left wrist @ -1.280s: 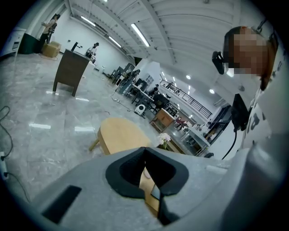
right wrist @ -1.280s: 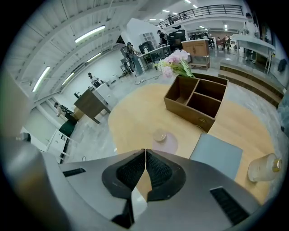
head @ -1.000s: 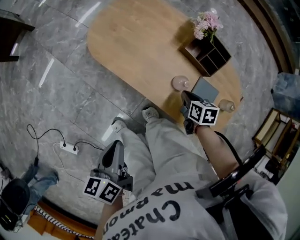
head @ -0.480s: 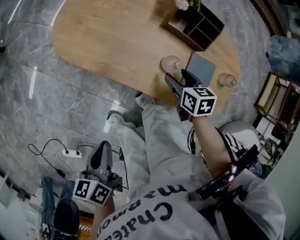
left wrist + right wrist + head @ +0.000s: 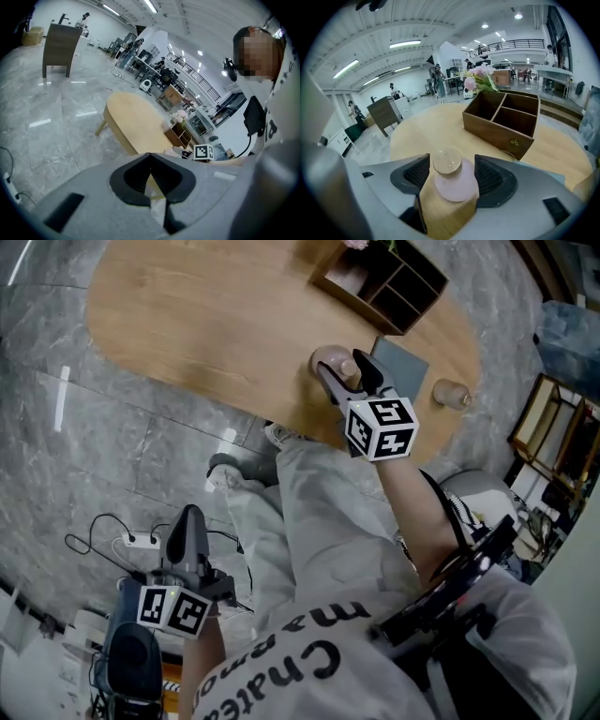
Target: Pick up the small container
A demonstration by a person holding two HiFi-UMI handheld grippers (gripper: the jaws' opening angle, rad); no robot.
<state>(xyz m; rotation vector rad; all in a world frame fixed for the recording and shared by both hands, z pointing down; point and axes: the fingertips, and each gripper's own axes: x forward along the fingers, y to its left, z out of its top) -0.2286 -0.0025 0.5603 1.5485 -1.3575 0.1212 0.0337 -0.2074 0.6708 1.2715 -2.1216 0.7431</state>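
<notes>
Jaws of right gripper [image 5: 347, 373] just opened, straddling small container [image 5: 451, 183], untouched (left gripper [image 5: 150, 157] jaws pressed together). Risk: tipping on worktop [image 5: 187, 315] from uneven closing against rounded body.

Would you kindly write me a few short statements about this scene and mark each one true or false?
1. The right gripper is clamped on the small container. False: its jaws have just been opening and stand apart on either side of it, not pressing it.
2. The small container stands upright on the wooden table. True.
3. The left gripper is held above the table. False: it hangs low over the floor, away from the table.
4. The wooden organiser on the table is divided into compartments. True.
</notes>
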